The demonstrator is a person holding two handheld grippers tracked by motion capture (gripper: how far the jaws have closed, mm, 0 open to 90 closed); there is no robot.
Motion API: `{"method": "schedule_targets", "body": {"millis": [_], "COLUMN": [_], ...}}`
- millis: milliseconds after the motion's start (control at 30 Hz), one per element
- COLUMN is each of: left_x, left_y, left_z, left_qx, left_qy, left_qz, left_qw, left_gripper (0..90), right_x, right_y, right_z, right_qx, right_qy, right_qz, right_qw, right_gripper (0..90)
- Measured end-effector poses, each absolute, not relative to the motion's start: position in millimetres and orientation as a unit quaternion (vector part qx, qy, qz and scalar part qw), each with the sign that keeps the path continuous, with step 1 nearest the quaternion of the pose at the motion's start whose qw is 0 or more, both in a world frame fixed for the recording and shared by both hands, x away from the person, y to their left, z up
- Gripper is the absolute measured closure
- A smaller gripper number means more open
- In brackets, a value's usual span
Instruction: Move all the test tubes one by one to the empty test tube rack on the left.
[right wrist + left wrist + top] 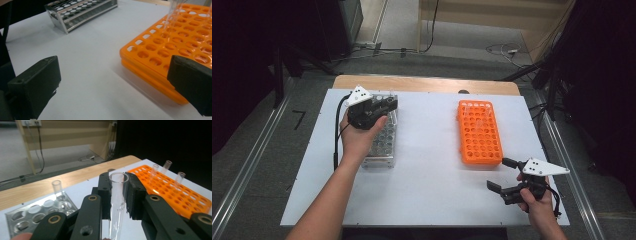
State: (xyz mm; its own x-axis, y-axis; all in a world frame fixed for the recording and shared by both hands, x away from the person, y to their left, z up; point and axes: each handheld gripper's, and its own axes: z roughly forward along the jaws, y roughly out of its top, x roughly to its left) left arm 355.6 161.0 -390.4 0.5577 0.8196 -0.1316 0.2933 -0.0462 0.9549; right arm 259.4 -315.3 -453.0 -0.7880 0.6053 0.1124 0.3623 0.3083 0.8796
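The clear glass test tube [117, 200] sits upright between the pads of your left hand-held gripper [119, 195], clamped around its upper part with its open mouth standing just above the jaws. In the high view, that left hand-held gripper [388, 105] hangs over the far end of the metal rack [382, 142] on the left of the white surface [427, 180]. One more tube [57, 187] stands in a far hole of that rack.

The work in hand looks like moving tubes across to the orange rack [480, 132] on the right, where three tubes [167, 167] already stand at its far end. If so, carry the tube high enough that its hidden lower end clears the metal rack's top plate before you swing right. Keep it vertical the whole way; a tilted tube will catch on a hole's rim rather than drop in. Choose an empty hole beside the ones already filled, line the bottom of the tube up over it, and lower straight down before you let go. Do not squeeze harder: glass held this way needs a steady grip, not a tighter one.

Your right hand-held gripper [502, 175] waits at the near right corner, just off the near end of the orange rack, its jaws wide apart with nothing between them. It could steady that rack if the rack shifts as the tube goes in.
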Motion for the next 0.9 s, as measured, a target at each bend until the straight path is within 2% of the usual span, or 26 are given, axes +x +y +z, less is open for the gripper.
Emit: {"method": "schedule_targets", "body": {"millis": [433, 900], "left_x": [392, 434], "left_y": [181, 177], "left_z": [-377, -383], "left_qx": [0.664, 0.644], "left_qy": [0.433, 0.466], "left_qz": [0.268, 0.279], "left_qw": [0.548, 0.539], "left_gripper": [76.5, 76.5], "right_x": [266, 265], "right_y": [-326, -331], "right_z": [-460, -461], "right_qx": [0.327, 0.334], "right_qy": [0.79, 0.784], "right_qz": [0.5, 0.503], "right_qw": [0.137, 0.143], "right_gripper": [0.0, 0.0]}}
